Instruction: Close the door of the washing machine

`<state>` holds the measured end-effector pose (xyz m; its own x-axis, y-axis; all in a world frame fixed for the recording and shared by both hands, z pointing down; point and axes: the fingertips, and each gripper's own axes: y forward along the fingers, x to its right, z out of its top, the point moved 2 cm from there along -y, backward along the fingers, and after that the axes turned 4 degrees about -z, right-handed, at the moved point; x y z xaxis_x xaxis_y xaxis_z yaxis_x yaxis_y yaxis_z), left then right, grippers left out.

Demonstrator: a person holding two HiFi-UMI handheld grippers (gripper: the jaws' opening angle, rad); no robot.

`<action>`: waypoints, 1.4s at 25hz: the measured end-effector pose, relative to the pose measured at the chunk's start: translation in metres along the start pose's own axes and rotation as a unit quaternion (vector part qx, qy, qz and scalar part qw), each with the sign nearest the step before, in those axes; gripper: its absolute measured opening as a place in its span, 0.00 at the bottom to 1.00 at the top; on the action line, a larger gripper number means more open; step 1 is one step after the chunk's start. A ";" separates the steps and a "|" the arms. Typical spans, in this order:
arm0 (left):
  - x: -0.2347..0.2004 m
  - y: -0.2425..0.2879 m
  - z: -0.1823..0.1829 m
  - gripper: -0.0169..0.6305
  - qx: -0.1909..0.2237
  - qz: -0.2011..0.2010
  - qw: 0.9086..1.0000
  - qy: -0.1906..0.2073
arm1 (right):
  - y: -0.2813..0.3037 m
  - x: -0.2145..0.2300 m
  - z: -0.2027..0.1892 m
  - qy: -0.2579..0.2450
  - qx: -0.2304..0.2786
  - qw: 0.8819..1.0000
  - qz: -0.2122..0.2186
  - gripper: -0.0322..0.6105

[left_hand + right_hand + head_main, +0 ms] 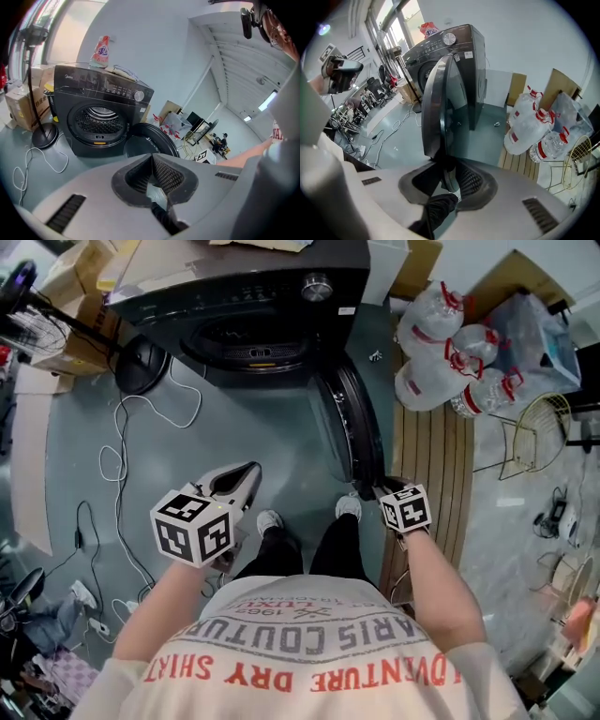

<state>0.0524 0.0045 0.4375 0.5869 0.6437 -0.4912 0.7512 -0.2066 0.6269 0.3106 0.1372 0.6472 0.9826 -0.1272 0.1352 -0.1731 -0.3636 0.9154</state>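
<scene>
Right gripper (450, 174) clamped on the free rim of the door (438, 93), standing edge-on just ahead of the jaws, long axis upright. Beyond it, hinge side and washing machine (461, 51), drum opening (258, 343) to the left. Left gripper (152, 168) closed, empty, well apart from door.

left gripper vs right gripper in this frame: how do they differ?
The right gripper is clamped on the rim of the open door. The left gripper is shut on nothing. The right gripper is at the door's edge, while the left gripper hangs in free air above the floor, facing the drum opening of the washing machine. Shared: both aim toward the machine.
</scene>
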 end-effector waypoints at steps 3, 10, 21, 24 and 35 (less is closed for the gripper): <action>-0.011 -0.014 -0.008 0.07 0.003 0.005 1.000 -0.007 | 0.004 -0.018 0.003 0.007 0.000 1.000 0.005 0.20; -0.035 -0.043 -0.025 0.07 0.008 0.012 1.000 -0.013 | 0.014 -0.062 0.010 0.044 0.016 0.999 0.009 0.22; -0.074 -0.081 -0.039 0.07 0.023 0.023 0.999 -0.026 | 0.029 -0.115 0.028 0.113 0.023 0.993 -0.002 0.22; -0.087 -0.092 -0.043 0.07 0.027 0.029 0.999 -0.032 | 0.033 -0.129 0.035 0.123 0.020 0.992 0.001 0.24; -0.129 -0.129 -0.055 0.07 0.049 0.062 0.995 -0.065 | 0.051 -0.187 0.068 0.125 0.015 0.991 0.038 0.28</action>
<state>-0.1373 -0.0117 0.4531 0.7062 0.5088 -0.4923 0.6928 -0.3531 0.6288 0.1136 0.0799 0.6433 0.9520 0.0756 0.2965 -0.2457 -0.3887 0.8880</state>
